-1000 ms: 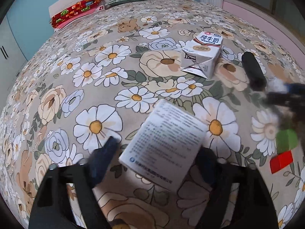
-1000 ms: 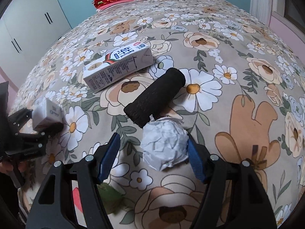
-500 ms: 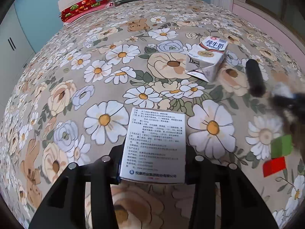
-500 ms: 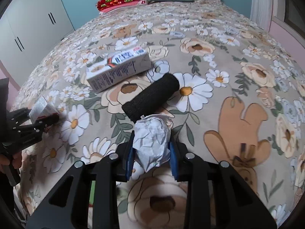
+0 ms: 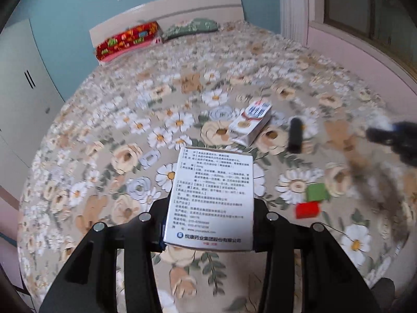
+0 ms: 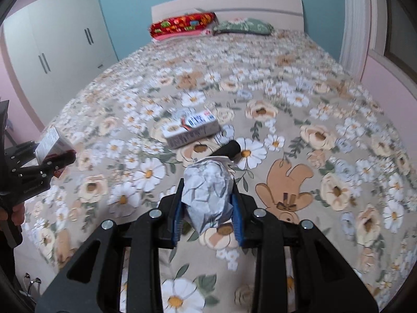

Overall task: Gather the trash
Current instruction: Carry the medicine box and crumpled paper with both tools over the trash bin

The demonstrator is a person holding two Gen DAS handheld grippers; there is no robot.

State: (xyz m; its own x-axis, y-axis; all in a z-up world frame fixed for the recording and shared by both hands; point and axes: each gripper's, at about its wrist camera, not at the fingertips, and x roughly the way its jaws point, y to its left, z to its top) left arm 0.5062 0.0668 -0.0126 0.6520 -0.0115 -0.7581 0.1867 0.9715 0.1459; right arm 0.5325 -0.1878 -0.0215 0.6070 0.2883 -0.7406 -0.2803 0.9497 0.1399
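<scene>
Left gripper [image 5: 209,208] pinches a white medicine box [image 5: 212,198], printed face toward the lens, held clear above the bedspread [image 5: 125,135]. Right gripper [image 6: 207,208] pinches a crumpled paper ball [image 6: 208,193] between blue pads [image 6: 177,219], also off the bed.

Landmark: milk carton [image 6: 191,130], lying flat mid-bed.
- Right wrist view only: black roller [image 6: 226,150] just nearside of the carton, half hidden behind the paper ball; left gripper and box at the carton's far left, past the bed edge; wardrobe [image 6: 60,41] beyond
- Left wrist view only: green block [image 5: 316,192] and red block [image 5: 307,210] nearside right of the carton, touching each other; roller seen whole, just right of the carton; right gripper a dark blur further right

Room: bedspread from the carton to the pillows [image 6: 182,24] carries nothing; nearside edge of the bed lies under both grippers
</scene>
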